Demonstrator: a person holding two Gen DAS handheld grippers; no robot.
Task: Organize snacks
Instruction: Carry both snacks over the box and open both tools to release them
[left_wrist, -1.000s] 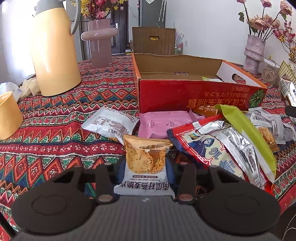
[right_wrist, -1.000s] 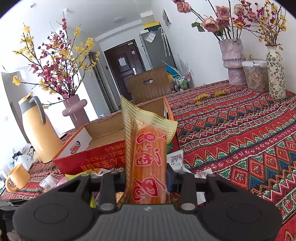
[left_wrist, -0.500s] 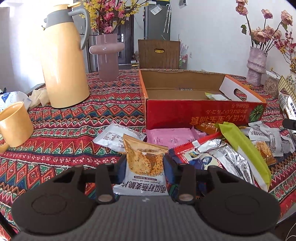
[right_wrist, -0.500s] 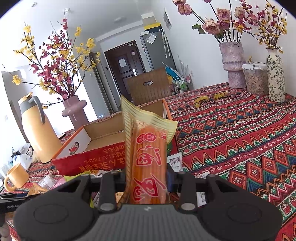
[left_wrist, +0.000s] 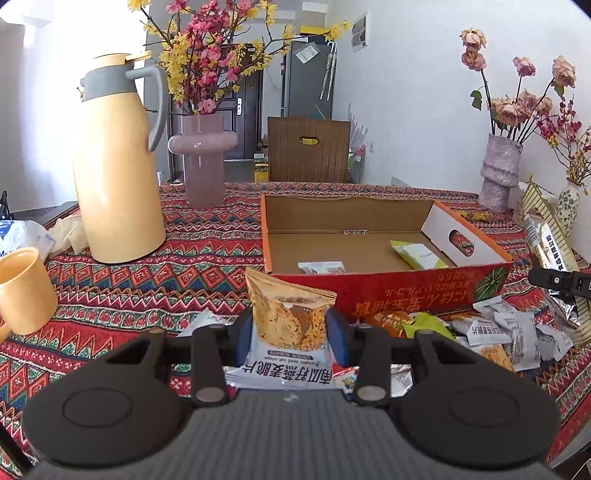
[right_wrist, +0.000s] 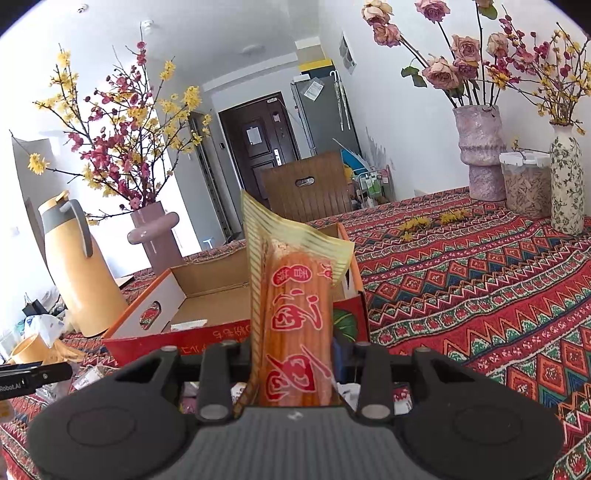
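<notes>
Jaws of the left gripper (left_wrist: 291, 334) are clamped on an oat crisp packet (left_wrist: 290, 325), held above the table just in front of the red cardboard box (left_wrist: 388, 291). Right gripper (right_wrist: 293, 363) jaws clamp an upright orange snack stick (right_wrist: 295, 325), also in front of that box.

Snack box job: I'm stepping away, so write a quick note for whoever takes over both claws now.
Left claw: shut on the oat crisp packet, lifted off the table.
Right claw: shut on the orange stick packet, held upright.
Cardboard box: open, with two small packets inside.
Left to do: drop both held packets in, then clear the loose pile in front of the box.
</notes>
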